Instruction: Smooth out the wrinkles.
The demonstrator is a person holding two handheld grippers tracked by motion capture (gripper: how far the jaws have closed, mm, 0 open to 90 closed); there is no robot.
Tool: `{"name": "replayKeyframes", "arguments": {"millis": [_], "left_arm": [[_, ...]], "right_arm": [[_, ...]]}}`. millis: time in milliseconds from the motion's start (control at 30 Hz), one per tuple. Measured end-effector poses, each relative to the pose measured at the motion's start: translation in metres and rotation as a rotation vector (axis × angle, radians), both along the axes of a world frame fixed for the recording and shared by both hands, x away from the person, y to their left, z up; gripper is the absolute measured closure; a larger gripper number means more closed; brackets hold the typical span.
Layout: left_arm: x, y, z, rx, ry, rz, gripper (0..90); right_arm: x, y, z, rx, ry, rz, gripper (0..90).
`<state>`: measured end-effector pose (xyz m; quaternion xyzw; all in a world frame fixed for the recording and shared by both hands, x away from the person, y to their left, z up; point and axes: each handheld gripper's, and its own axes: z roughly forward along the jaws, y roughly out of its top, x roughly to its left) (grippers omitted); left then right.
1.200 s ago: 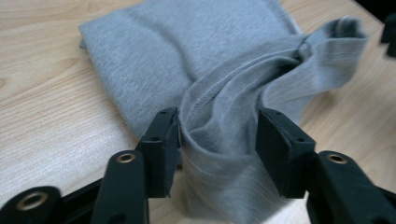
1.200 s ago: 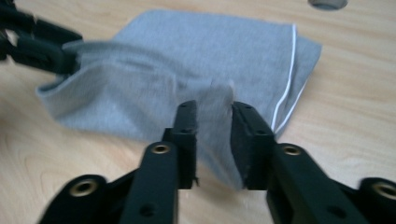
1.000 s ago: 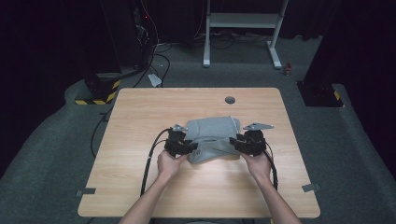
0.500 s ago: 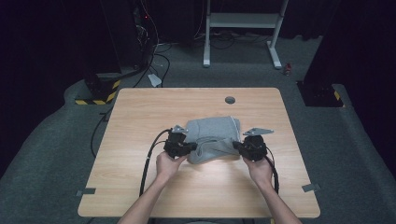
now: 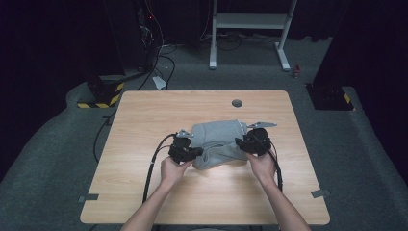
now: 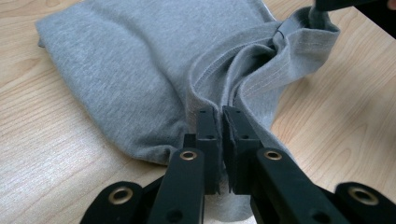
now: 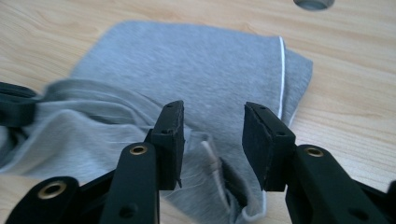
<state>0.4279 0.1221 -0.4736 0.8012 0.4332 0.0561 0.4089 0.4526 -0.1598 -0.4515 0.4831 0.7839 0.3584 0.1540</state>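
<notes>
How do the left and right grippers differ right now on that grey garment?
The left gripper is shut on a hem fold of the grey garment; the right gripper stands open, its jaws having just been opening, nothing pinched. The left sits at the garment's left edge, the right at its right edge. Both point inward over the table.

Soft grey knit cloth garment (image 6: pixel 140 70) (matt, stitched hems) on smooth light-wood table (image 5: pixel 144 120).
</notes>
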Motion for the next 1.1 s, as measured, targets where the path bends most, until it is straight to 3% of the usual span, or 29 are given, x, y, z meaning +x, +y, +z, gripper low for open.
{"name": "replayKeyframes", "arguments": {"millis": [67, 200, 400, 500, 700, 800, 900, 1033, 1100], "left_arm": [[-0.001, 0.001, 0.0, -0.006, -0.003, 0.003, 84.8], [-0.005, 0.003, -0.002, -0.014, 0.001, -0.002, 84.9], [-0.016, 0.006, -0.004, -0.035, -0.013, -0.021, 84.9], [-0.024, 0.009, -0.009, -0.044, -0.014, -0.033, 84.9], [-0.042, 0.01, -0.018, 0.004, -0.023, -0.069, 84.9], [-0.049, 0.008, -0.023, 0.039, -0.03, -0.082, 84.6], [-0.051, 0.005, -0.029, 0.06, -0.022, -0.091, 83.9], [-0.056, -0.001, -0.029, 0.081, -0.043, -0.083, 73.6], [-0.059, -0.003, -0.025, 0.06, -0.067, -0.104, 68.3]], "right_arm": [[0.001, 0.001, -0.003, -0.002, 0.021, 0.011, 65.2], [-0.009, 0.0, -0.005, -0.034, 0.022, 0.051, 84.1], [-0.043, -0.011, -0.004, -0.027, -0.022, 0.1, 85.8], [-0.062, -0.014, -0.013, -0.033, -0.031, 0.122, 85.8], [-0.087, -0.02, -0.048, -0.064, 0.031, 0.151, 84.6], [-0.094, -0.025, -0.052, -0.042, -0.013, 0.118, 68.2], [-0.09, -0.032, -0.044, 0.007, -0.055, 0.053, 60.7], [-0.073, -0.034, -0.041, 0.009, -0.045, -0.002, 58.5], [-0.066, -0.035, -0.043, 0.017, -0.028, -0.028, 58.4]]}}
